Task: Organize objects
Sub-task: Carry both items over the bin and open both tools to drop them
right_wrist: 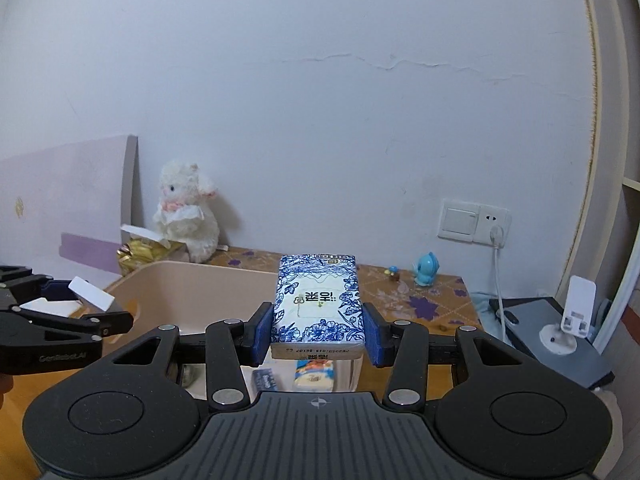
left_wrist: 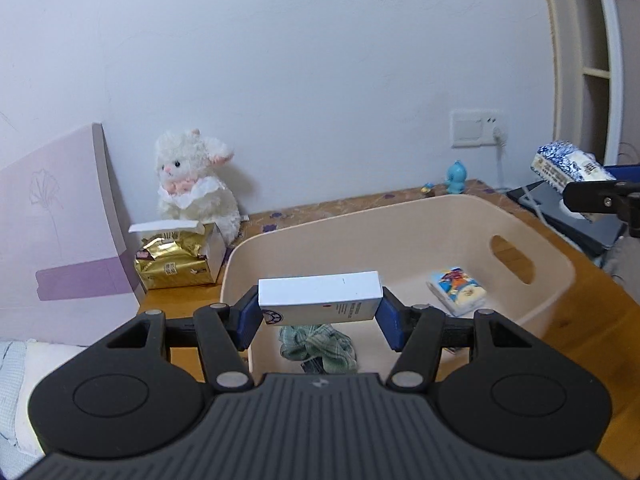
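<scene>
The left gripper (left_wrist: 320, 312) holds a white box (left_wrist: 318, 298) above the beige bin (left_wrist: 552, 280), jaws closed on its two short ends. The box appears light and rigid; end grip suits it. The right gripper (right_wrist: 318, 336) holds a blue-patterned tissue pack (right_wrist: 318, 304) over the counter (right_wrist: 400, 288) beside the bin, jaws closed on its long sides. The pack is judged soft, slick-wrapped and compressible: grip mid-length, moderately.

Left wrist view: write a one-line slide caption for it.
Left gripper holds a white box above the beige bin, which already contains a tissue pack and green cloth.
</scene>
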